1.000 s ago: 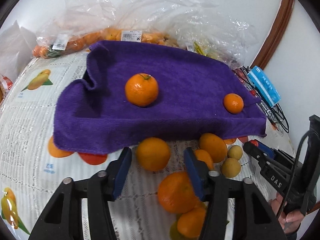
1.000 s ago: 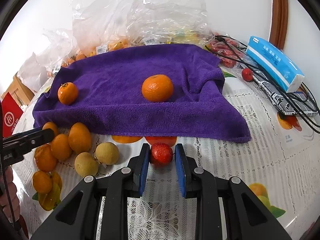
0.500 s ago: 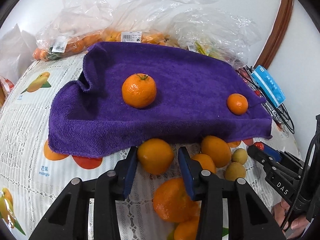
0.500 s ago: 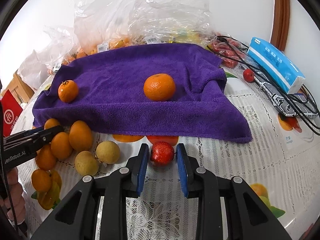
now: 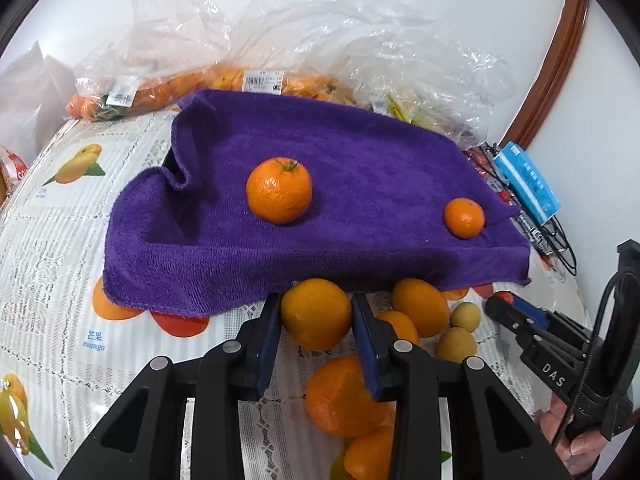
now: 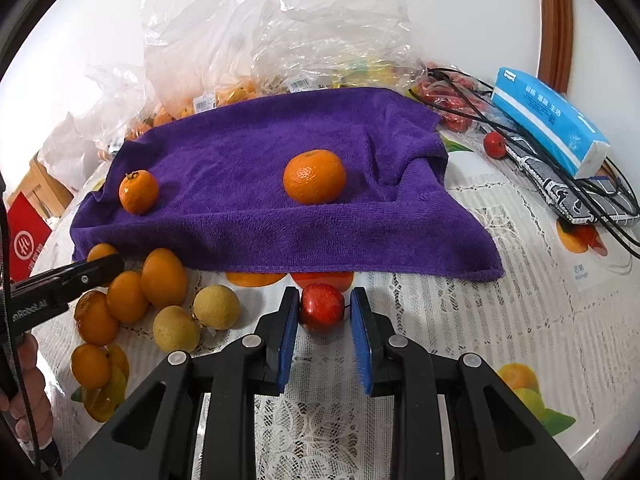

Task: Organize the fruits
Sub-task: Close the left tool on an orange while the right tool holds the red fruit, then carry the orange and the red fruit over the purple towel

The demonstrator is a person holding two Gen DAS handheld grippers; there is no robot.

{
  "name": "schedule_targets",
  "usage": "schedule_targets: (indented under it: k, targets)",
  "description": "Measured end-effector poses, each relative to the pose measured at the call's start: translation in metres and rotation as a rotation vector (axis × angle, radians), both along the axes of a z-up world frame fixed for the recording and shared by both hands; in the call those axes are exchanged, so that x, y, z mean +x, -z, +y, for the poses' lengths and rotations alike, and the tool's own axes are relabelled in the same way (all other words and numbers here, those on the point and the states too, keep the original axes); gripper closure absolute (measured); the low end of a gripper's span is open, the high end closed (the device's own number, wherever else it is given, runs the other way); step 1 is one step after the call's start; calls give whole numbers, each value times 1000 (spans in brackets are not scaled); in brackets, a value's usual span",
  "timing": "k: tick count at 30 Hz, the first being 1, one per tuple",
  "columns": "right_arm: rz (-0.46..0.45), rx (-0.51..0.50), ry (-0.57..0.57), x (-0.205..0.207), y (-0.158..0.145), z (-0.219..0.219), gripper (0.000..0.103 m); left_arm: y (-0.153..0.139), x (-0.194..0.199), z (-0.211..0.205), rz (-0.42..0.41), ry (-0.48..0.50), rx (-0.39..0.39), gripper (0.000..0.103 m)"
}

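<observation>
I see a smooth round orange fruit on the lace-patterned tablecloth, just at the front edge of the purple terry towel. My left gripper tilts downward, its jaws having just been closing, and the blue pads now clamp that fruit on both sides. My right gripper slants down likewise, clenched around a small glossy red fruit resting on the cloth just before the towel's hem.
</observation>
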State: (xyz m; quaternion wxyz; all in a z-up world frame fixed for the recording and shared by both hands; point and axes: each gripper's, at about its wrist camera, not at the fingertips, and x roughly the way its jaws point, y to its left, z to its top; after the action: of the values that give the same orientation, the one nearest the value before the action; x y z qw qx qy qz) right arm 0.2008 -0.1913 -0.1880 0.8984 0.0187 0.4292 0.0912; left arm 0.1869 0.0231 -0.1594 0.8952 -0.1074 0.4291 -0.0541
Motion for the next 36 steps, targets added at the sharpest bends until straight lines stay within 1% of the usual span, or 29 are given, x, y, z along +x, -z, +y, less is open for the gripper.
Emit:
schedule_targets:
  k: [4,10,14,20,25,30,36]
  targets:
    - [-4,16,-12,-2,-1,-1,77,-8,-6,0,-27,0,19,70]
    - [-5,14,-14,-8,-3,0,77,-15,-14,6,-42,-4,0,70]
    - [-4,33,-8,-11,-9,-4,77,-19,-18,9,-52,-1,-12,70]
    - [-34,22,-18,-18,-31,-4,77,-33,-26,11,-79,-1,-19,70]
    - [-91,-3,-31,-21,-58,-4,77,-45,-23,14,-107,-10,-17,70]
    - [-153,2,-33,-9,-84,-1,77,-57,-9,19,-136,-33,-8,70]
    - [-206,26,-34,14,-102,8,77,-68,9,23,-182,-60,46,70]
